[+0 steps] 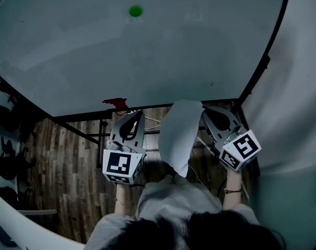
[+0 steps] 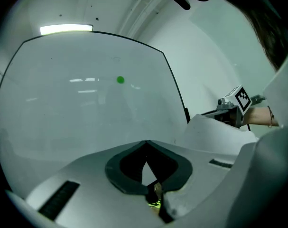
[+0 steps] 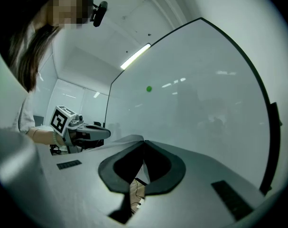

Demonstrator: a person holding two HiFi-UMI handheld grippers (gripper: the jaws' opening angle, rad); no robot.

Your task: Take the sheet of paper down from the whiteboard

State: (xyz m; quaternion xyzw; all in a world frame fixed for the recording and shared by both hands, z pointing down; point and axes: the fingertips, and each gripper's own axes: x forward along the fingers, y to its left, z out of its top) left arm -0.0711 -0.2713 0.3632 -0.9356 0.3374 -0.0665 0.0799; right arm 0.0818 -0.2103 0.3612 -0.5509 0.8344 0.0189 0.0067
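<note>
The sheet of paper [image 1: 179, 134] hangs free below the whiteboard [image 1: 147, 51], pinched at its top corner by the closed right hand-held gripper [image 1: 202, 110]. The left hand-held gripper [image 1: 140, 113] is closed on nothing. A firm pinch is advised while the sheet is lowered.

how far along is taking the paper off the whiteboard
Done: the sheet of paper is off the whiteboard and held clear below its lower edge. Only a green magnet sits on the board. In hand: the right gripper is shut on the sheet's top corner, while the left gripper is shut on nothing beside it. Left: apparently nothing beyond putting the sheet somewhere.
</note>
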